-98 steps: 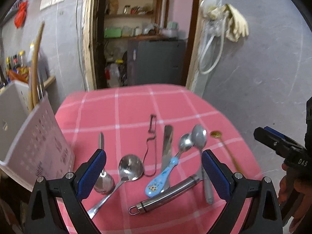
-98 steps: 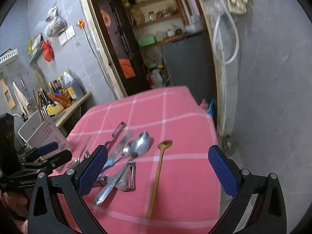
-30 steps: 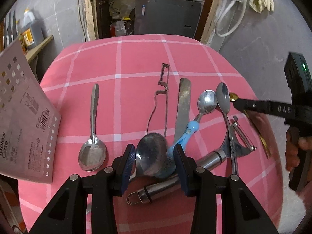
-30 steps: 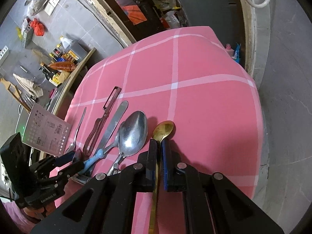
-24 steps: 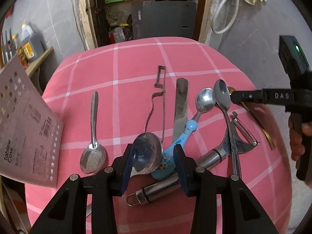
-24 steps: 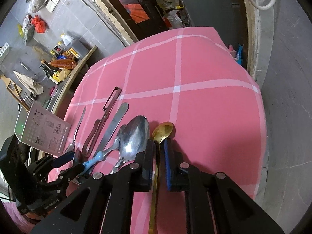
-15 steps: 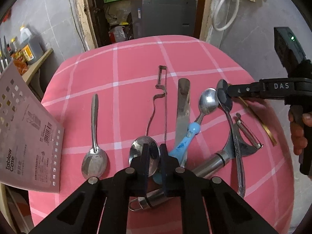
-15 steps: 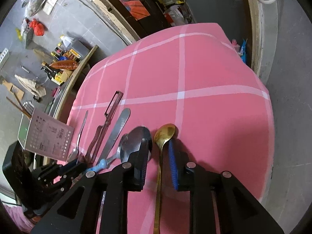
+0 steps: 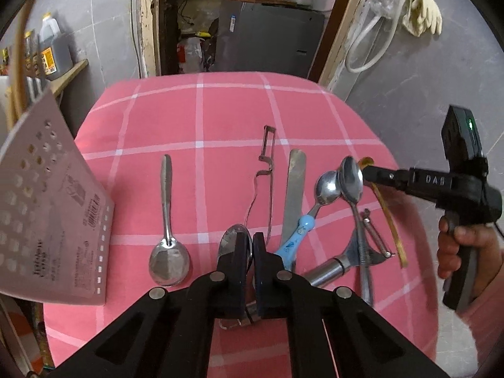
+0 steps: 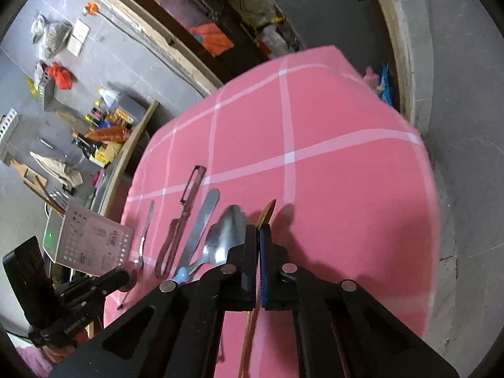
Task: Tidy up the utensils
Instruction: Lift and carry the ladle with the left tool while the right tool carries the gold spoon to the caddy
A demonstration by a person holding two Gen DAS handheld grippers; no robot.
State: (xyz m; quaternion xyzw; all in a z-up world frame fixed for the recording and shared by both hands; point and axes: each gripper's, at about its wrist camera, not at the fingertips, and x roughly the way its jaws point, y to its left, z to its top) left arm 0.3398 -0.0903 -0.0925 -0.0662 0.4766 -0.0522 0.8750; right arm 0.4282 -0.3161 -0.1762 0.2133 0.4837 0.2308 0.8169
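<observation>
On the pink checked cloth [image 9: 220, 116] lie several utensils. My left gripper [image 9: 250, 236] is low at the near edge, its jaws closing on the bowl of a small steel ladle spoon [image 9: 231, 239]; the pads press on it. Its handle runs back under the gripper. My right gripper [image 10: 258, 230], also seen at the right in the left wrist view [image 9: 365, 171], has its jaws closing on the neck of a gold spoon [image 10: 267, 212]. The gold spoon is turned on edge, and its handle [image 9: 390, 220] slants down toward the cloth.
A steel spoon [image 9: 167, 220], a wire peeler [image 9: 266, 182], a flat blade [image 9: 294, 195], a blue-handled spoon [image 9: 302, 230], a large spoon [image 9: 351, 179] and a steel-handled peeler [image 9: 330, 267] lie mid-cloth. A white perforated utensil basket [image 9: 47, 220] stands at the left edge.
My left jaws closed from around the ladle spoon's bowl onto it and rose a little. My right jaws loosened on the gold spoon, then shut again, and the spoon rolled onto its edge.
</observation>
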